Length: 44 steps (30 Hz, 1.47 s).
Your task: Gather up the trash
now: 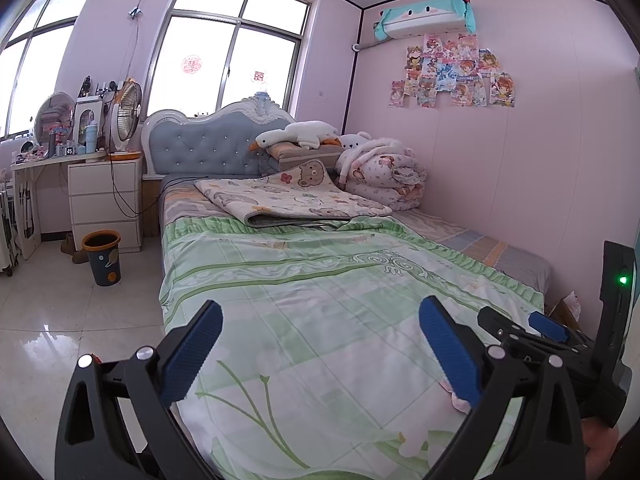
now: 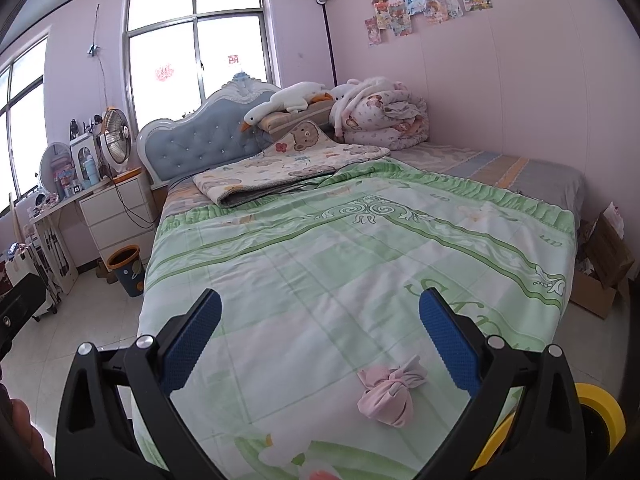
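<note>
A small pink knotted bag [image 2: 386, 394] lies on the green floral bedspread [image 2: 340, 260] near the foot of the bed. My right gripper [image 2: 320, 312] hovers open just short of it, so the bag sits low between the two blue pads and closer to the right one. In the left wrist view my left gripper [image 1: 320, 320] is open over the bedspread [image 1: 320, 280] with nothing between its fingers. Only a pink edge of the bag [image 1: 450, 390] shows behind its right finger, and the right gripper [image 1: 520, 322] is alongside. A dark blue bin with an orange rim [image 1: 102, 258] stands on the floor left of the bed.
The bin [image 2: 127, 270] is beside white drawers [image 1: 106, 204] and a cluttered desk with fans. A folded bear blanket [image 2: 288, 160], pillows, a plush goose and a rolled quilt fill the head of the bed. An open cardboard box [image 2: 600, 280] sits at the right, a yellow roll [image 2: 600, 412] nearby.
</note>
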Motion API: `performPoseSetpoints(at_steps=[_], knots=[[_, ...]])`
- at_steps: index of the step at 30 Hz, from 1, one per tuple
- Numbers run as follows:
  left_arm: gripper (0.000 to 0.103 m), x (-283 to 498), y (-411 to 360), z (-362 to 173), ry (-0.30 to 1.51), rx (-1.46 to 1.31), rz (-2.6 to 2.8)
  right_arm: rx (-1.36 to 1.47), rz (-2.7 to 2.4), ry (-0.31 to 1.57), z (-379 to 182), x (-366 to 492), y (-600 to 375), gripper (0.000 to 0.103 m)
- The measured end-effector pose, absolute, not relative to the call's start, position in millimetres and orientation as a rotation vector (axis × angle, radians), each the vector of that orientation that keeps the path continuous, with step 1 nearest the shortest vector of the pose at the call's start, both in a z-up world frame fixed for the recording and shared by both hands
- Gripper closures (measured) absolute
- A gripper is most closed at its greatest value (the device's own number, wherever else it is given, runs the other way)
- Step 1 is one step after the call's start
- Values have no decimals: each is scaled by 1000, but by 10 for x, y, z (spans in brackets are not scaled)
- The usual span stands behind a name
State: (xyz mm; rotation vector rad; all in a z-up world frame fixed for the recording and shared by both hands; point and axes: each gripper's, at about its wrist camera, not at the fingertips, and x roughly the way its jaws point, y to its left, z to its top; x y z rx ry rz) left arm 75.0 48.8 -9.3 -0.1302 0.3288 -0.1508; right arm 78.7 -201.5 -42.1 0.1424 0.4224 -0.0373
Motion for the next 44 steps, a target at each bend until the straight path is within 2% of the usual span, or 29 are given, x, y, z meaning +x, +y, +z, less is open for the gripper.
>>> performPoseSetpoints(at_steps=[44], knots=[[8,780,438,-180,347,-135,-172,161,-57,444,-488,790,-2052,8]])
